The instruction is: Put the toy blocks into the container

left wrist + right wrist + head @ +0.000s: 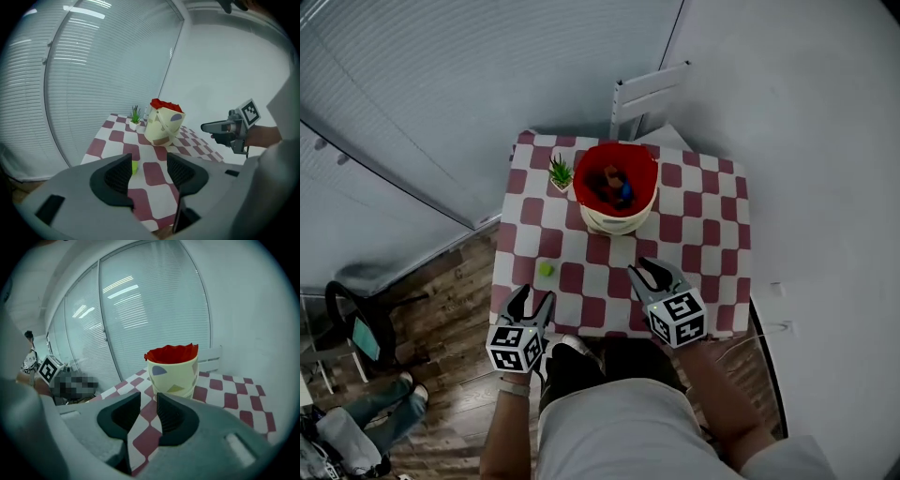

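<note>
A cream bucket with a red liner stands at the far middle of the checkered table; several toy blocks lie inside it. One small green block sits on the cloth at the near left. My left gripper hovers open just short of the green block, which shows past its left jaw in the left gripper view as the green block. My right gripper hangs over the near table edge, its jaws a narrow gap apart with nothing between them, facing the bucket.
A small potted plant stands left of the bucket. A white chair is behind the table, with blinds and a white wall around. Wooden floor lies to the left, where a person's legs show.
</note>
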{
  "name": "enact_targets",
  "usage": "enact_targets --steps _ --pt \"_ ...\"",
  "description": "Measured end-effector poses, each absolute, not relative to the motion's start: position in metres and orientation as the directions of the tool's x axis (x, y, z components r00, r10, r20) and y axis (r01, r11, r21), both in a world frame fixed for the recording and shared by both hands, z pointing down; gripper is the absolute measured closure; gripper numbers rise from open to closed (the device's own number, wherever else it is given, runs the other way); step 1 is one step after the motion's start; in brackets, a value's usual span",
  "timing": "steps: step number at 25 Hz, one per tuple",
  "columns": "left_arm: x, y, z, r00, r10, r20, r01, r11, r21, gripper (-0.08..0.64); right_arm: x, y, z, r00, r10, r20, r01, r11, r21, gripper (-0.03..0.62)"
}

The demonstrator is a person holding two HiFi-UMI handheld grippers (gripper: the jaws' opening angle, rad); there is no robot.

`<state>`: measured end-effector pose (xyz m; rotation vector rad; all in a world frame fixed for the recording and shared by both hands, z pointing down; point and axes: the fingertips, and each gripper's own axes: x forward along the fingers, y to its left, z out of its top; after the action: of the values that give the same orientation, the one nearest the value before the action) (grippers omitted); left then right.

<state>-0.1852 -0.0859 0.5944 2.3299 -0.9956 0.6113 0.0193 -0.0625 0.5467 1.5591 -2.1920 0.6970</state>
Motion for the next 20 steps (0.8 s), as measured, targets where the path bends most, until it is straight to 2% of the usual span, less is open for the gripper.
enact_targets --steps 18,20 --pt "-0.175 -0.134 0.699 0.541 -0.368 0.756 -0.696 -0.701 0.157 0.347 0.051 0.011 0.592 -0.08 -0.77 0.634 -0.982 -0.049 -0.183 0.499" --pt "-0.173 -0.134 0.706 0.529 -0.362 0.768 -0.688 -0.713 0.138 0.367 0.056 0.019 0.594 -0.061 -0.766 0.64 -0.981 -0.074 -0.181 0.499"
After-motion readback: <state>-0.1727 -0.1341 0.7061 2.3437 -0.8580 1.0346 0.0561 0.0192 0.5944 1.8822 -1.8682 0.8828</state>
